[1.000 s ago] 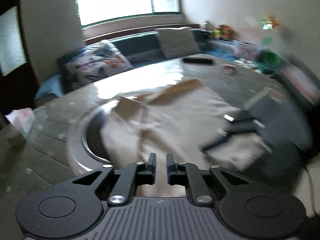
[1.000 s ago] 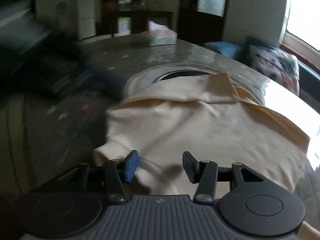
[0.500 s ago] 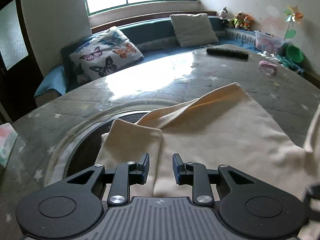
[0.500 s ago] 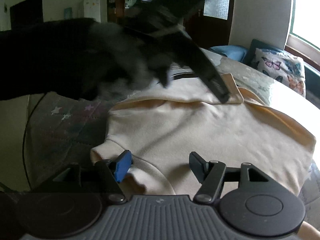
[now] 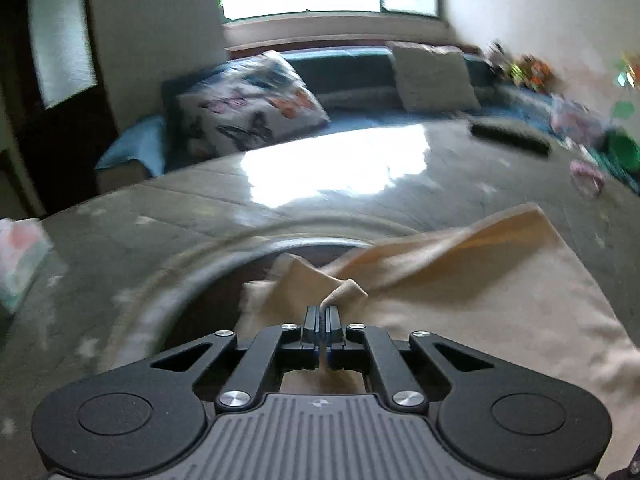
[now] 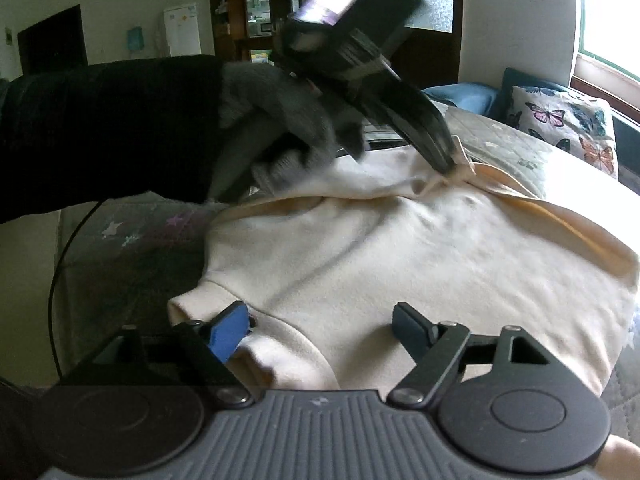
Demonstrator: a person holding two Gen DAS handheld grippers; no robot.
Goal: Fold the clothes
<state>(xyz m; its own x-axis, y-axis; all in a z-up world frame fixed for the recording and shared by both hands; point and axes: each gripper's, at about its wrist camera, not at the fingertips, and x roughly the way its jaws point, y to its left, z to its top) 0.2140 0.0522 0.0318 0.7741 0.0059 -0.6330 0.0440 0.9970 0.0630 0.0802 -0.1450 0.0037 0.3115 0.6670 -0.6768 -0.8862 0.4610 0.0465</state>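
Our left claw (image 5: 321, 316) had just clenched on a corner of the shirt (image 6: 400, 248), gaping half a second before; our right claw (image 6: 320, 320) stayed released over the hem. Shirt lay mid-bench (image 5: 360, 184), part-folded.

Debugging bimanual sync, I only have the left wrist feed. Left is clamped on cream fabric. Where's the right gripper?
Observer: The right gripper is open, low over the cream garment, near a sleeve cuff.
Operator: Holding anything?
Observer: No, nothing sits between its fingers.
Operator: Where does my pinch sit on the garment?
Observer: The left gripper grips a folded-over edge on the far side, held by a gloved hand.
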